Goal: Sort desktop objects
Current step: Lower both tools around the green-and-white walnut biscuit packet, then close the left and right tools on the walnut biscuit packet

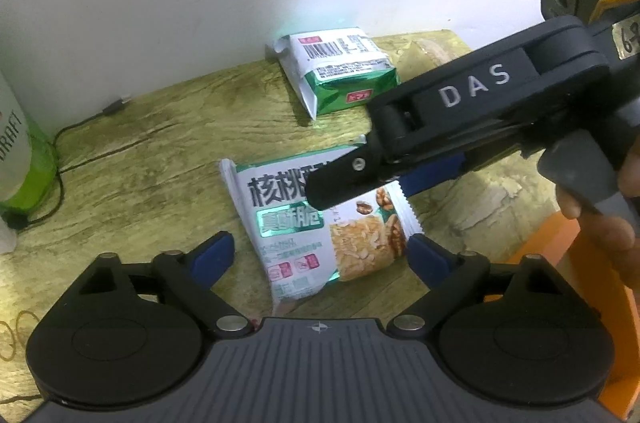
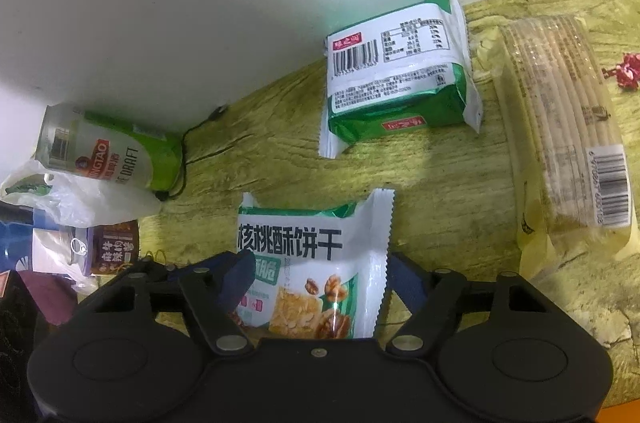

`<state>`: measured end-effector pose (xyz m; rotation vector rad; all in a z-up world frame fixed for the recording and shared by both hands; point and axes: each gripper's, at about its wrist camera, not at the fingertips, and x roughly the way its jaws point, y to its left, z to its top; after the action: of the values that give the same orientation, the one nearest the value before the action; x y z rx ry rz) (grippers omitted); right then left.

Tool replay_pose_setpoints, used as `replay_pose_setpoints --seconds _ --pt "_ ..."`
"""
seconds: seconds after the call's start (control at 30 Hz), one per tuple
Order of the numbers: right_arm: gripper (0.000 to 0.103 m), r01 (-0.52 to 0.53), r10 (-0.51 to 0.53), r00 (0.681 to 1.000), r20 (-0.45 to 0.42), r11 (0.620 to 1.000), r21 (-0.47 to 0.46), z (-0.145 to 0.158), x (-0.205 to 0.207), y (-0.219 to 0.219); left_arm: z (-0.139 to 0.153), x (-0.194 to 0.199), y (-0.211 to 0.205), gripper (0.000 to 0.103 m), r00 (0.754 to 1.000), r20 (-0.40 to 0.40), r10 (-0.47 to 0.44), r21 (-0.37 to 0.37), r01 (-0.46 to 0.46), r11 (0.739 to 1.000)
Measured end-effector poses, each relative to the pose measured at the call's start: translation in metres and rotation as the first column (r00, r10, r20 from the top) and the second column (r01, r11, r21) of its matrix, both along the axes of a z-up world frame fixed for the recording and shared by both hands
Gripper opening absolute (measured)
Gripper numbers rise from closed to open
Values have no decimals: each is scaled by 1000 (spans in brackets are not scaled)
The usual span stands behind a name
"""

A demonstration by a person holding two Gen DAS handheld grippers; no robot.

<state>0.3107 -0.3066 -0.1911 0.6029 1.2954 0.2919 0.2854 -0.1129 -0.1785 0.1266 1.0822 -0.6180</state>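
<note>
On a wood-grain desk [image 2: 280,127] against a white wall [image 2: 200,3], we see the walnut biscuit packet [image 2: 316,263] lying flat between the spread blue pads of both tools: the left tool [image 1: 320,255] stands wide around its lower end, while the right tool [image 2: 320,279] straddles it from the other side, its pads close to the wrapper's edges but, as far as we can tell, not pressing. In the left wrist view the right tool's black finger [image 1: 340,179] crosses over the packet and hides part of its print, and a hand [image 1: 600,207] grips the handle at the right edge. Behind lie a green-and-white snack pack [image 2: 400,79], barcode up, and a clear sleeve of round crackers [image 2: 560,127], which the left view barely shows. We count three snack packets in all. Only the right wrist view shows the whole green-and-white beer can [image 2: 108,151] tipped on its side, a second small can [image 2: 104,247], a crumpled plastic bag [image 2: 60,199] and a red scrap [image 2: 628,71]. One black cable [image 1: 72,143] runs along the wall.
</note>
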Motion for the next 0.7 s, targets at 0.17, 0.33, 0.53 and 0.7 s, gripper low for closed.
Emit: replay_pose_setpoints --seconds 0.17,0.33,0.53,0.7 --pt "65 -5 6 1000 16 1000 -20 1 3 2 1 -6 -2 86 1000 -3 -22 4 22 1000" --pt "65 1 -1 1000 25 1000 -20 0 3 0 2 -10 3 80 1000 -5 -12 14 12 1000" --pt "65 13 -12 1000 20 1000 -18 -1 0 -3 0 -2 16 80 997 -24 68 -15 -69 998" --pt "65 13 -13 1000 19 1000 -18 -2 0 -3 -1 5 19 75 994 -47 103 -50 -105 993"
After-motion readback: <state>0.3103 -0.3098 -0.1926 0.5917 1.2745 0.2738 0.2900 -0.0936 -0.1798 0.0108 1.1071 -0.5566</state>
